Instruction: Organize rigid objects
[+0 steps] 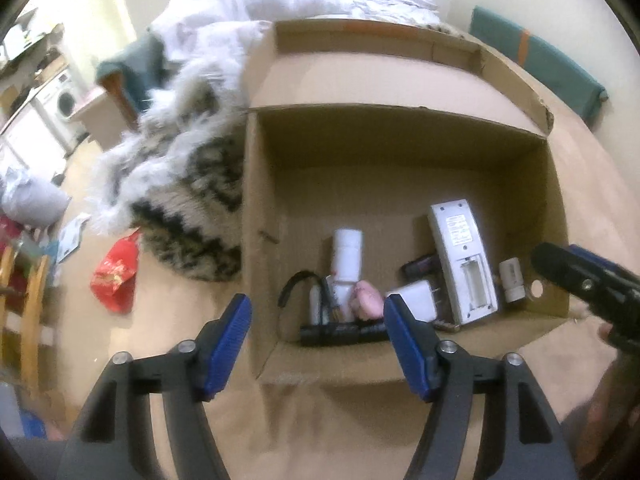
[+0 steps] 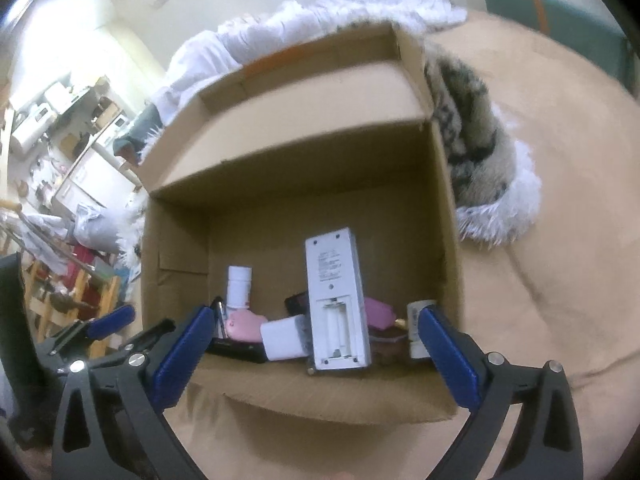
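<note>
At lower centre of both frames, the cardboard box (image 2: 448, 248) held a white remote (image 2: 338, 300), battery bay exposed: light, stiff, slick plastic, best pinched across its long edges. Left claw (image 1: 318, 344) and right claw (image 2: 316, 356) hung spread, empty.

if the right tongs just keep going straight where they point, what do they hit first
Most likely the white remote, lying back-up with its battery bay open, inside the cardboard box. It sits centred between the open right tongs. Depth is unclear: the box's near wall lies low in that line and could catch the tips first.
</note>
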